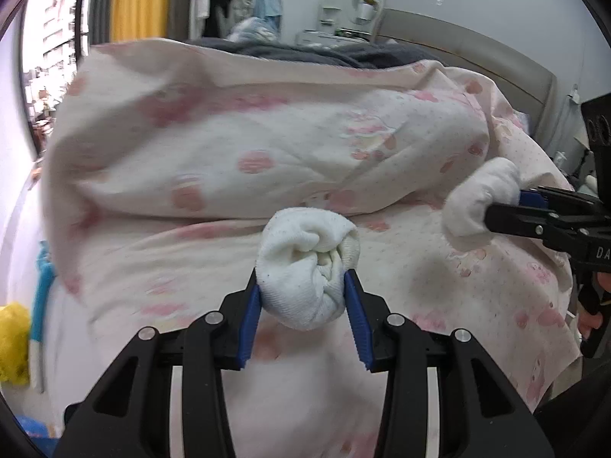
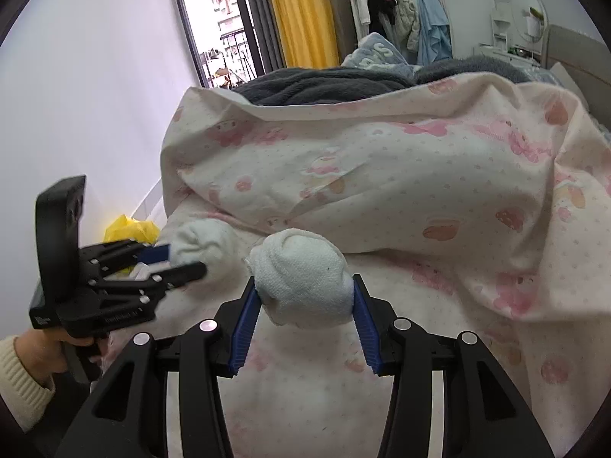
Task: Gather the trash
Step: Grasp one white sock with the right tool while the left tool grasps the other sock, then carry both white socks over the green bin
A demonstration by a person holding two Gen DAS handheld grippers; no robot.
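Two white balled-up socks are off the bed, one in each gripper. In the left wrist view my left gripper (image 1: 303,278) is shut on one rolled sock (image 1: 305,252), its blue pads pressing both sides. To the right in that view, my right gripper (image 1: 508,206) grips the other sock (image 1: 477,198). The right wrist view shows the right gripper (image 2: 304,281) shut on its sock (image 2: 301,259). The left gripper (image 2: 183,261) is at the left with its sock (image 2: 206,240), held by a hand in a cream sleeve (image 2: 23,374).
A rumpled white duvet with pink prints (image 1: 267,145) covers the bed below both grippers, with a grey blanket (image 2: 313,84) behind it. A yellow bag (image 2: 130,229) lies by the wall at the left. A grey headboard (image 1: 496,61), a yellow curtain and hanging clothes stand farther back.
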